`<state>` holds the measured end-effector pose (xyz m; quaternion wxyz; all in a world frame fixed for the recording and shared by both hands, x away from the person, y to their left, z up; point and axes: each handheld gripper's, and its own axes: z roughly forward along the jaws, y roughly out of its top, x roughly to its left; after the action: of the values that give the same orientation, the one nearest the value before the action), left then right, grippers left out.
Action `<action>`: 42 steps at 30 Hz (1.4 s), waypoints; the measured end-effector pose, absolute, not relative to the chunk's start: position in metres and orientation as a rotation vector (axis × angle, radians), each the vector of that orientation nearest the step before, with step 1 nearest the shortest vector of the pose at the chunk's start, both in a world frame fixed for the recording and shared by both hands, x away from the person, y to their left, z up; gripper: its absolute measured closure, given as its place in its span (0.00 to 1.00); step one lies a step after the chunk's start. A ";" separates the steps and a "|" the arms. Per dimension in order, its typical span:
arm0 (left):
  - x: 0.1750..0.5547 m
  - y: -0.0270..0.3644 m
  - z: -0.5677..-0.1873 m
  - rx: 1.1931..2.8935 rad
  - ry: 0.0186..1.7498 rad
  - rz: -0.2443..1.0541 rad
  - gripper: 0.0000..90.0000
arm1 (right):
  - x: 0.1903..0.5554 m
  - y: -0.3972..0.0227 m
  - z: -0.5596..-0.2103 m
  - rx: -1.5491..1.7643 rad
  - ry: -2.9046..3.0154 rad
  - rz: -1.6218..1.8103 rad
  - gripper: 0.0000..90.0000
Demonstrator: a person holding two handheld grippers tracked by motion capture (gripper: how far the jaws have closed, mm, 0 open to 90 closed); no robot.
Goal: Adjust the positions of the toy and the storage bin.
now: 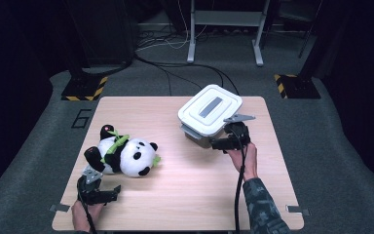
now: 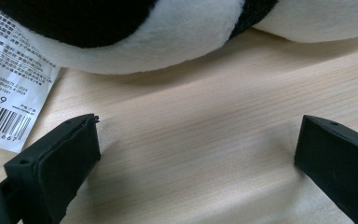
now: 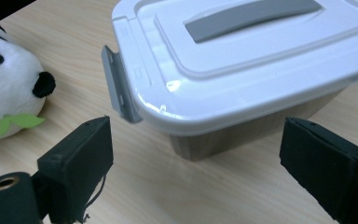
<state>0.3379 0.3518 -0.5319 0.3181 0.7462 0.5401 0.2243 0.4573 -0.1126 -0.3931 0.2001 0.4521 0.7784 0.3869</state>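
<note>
Panda plush (image 1: 126, 155) black-white, green leaf | box (image 1: 209, 111) white, lidded | left tongs (image 1: 108, 193), right tongs (image 1: 220, 141) agape

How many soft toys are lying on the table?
1. A plush panda lies on the left part of the wooden table, just ahead of the left gripper. The lidded white box by the right gripper could hide more.

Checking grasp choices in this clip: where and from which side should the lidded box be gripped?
Probably the grey latch on the end of the white lidded box that faces the panda toy. It is a thin flap standing off the lid's edge, narrow enough for the jaws. The right gripper, open at the box's near side, would come in from that end.
</note>
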 end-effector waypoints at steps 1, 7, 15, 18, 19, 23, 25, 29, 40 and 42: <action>0.338 0.352 -0.532 1.963 1.421 0.591 0.00 | 0.465 -0.108 -0.390 1.271 2.167 1.080 0.10; 0.338 0.352 -0.532 1.960 1.425 0.593 0.00 | 0.486 -0.099 -0.385 1.295 2.167 1.063 0.12; 0.338 0.352 -0.532 1.956 1.437 0.598 0.00 | 0.510 -0.081 -0.389 1.356 2.149 1.020 0.17; 0.338 0.352 -0.532 1.956 1.438 0.598 0.00 | 0.516 -0.072 -0.392 1.369 2.145 0.978 0.20; 0.338 0.352 -0.532 1.956 1.438 0.598 0.00 | 0.518 -0.071 -0.393 1.366 2.138 0.967 0.21; 0.338 0.352 -0.532 1.955 1.438 0.598 0.00 | 0.523 -0.067 -0.394 1.410 2.100 0.940 0.27; 0.338 0.352 -0.532 1.955 1.438 0.598 0.00 | 0.524 -0.067 -0.396 1.412 2.087 0.926 0.29; 0.338 0.352 -0.532 1.956 1.438 0.598 0.00 | 0.523 -0.071 -0.396 1.429 2.086 0.936 0.34; 0.338 0.352 -0.532 1.951 1.442 0.598 0.00 | 0.517 -0.082 -0.392 1.397 2.152 0.909 0.39; 0.338 0.352 -0.532 1.949 1.442 0.599 0.00 | 0.516 -0.083 -0.390 1.385 2.163 0.879 0.39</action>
<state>0.3381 0.3521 -0.5319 0.3164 0.7404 0.5476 0.2277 0.5159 -0.0825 -0.3900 0.2116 0.4987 0.7788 0.3163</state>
